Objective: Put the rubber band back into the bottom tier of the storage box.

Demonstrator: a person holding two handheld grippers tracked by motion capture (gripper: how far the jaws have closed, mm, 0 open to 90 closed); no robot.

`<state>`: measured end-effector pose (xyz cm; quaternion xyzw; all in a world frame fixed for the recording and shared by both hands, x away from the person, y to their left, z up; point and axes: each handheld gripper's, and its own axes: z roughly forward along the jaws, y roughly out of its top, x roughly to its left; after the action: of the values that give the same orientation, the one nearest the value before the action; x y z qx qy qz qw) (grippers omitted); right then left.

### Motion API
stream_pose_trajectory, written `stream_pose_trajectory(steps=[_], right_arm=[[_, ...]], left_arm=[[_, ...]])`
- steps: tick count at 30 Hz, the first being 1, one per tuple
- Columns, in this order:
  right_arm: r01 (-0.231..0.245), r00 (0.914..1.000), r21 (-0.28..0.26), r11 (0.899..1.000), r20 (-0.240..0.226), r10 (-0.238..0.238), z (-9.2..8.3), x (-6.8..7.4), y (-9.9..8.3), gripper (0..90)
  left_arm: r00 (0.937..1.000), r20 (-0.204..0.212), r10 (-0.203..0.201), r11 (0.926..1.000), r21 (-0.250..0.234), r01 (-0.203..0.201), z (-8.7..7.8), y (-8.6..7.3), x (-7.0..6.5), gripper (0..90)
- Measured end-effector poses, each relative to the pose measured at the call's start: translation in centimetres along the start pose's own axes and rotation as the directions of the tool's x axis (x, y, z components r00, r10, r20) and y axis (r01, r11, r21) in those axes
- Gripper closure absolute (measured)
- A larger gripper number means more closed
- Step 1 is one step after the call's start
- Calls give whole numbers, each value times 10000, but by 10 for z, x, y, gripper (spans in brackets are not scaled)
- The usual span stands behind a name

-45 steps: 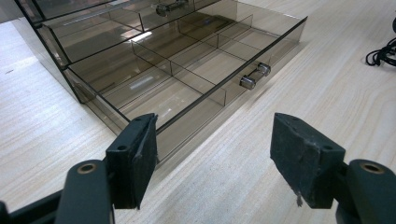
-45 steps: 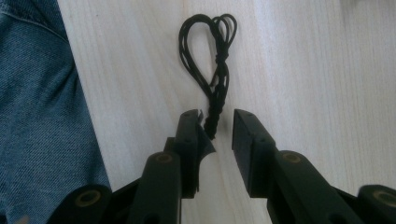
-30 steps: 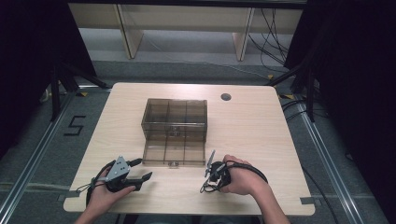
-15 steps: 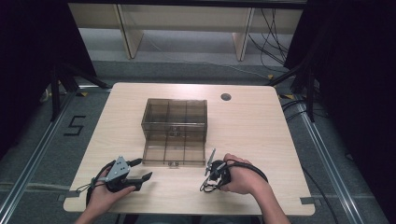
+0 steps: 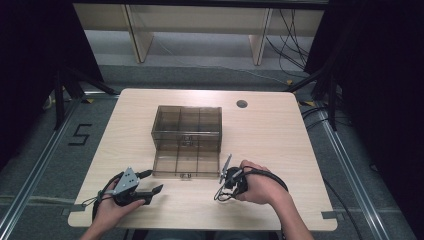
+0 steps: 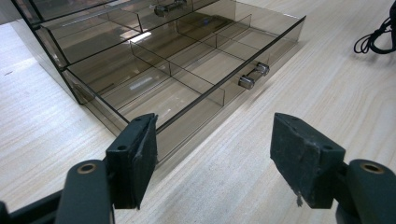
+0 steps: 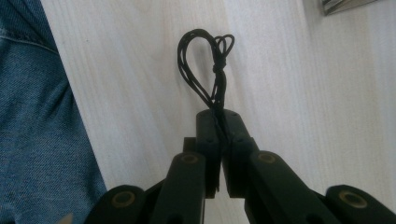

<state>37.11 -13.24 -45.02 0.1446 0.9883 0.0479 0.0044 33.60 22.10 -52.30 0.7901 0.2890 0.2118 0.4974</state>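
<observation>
A smoky clear drawer box stands mid-table with its lower drawer pulled out toward me. In the left gripper view the drawer shows bare compartments and a metal handle. My left gripper lies on the table just left of the drawer's front, jaws open around nothing. My right gripper rests right of the drawer, held by a hand. Its jaws are shut on a small bundle of black cord, whose loops lie on the tabletop.
The wooden table has a round cable hole at the back right. Its near edge runs close to both hands, and a leg in blue jeans is just past it. Shelving legs and cables are on the floor behind.
</observation>
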Motion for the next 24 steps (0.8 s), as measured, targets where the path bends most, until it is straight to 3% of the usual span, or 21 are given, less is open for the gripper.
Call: stream_pose_trajectory(steps=[3, 9, 12, 13, 16, 24], right_arm=[[0, 10000, -222, 9998, 50, 1, -3, -2, 0, 878], [-201, 9996, -162, 9997, 178, 204, -10, -2, 3, 878], [37, 9997, -294, 9996, 237, -30, -12, -5, 4, 878], [-341, 9992, -209, 9992, 224, 346, -14, -3, 5, 879], [-94, 9994, -219, 9997, 316, 101, -16, -5, 6, 879], [1, 9996, -330, 9995, 296, 9, -19, -9, 9, 879]], left_arm=[[10000, 7, -10, 10000, -20, 10, 0, 0, 0, 316], [10000, 11, -4, 10000, -22, 4, 0, 0, 0, 316], [10000, 9, -4, 10000, -16, 4, 0, 0, 0, 315], [10000, 13, -8, 10000, -16, 8, 0, 0, 0, 316], [10000, 7, -9, 10000, -20, 9, 0, 0, 0, 316], [10000, 23, -41, 10000, -44, 42, 0, 0, 0, 316]])
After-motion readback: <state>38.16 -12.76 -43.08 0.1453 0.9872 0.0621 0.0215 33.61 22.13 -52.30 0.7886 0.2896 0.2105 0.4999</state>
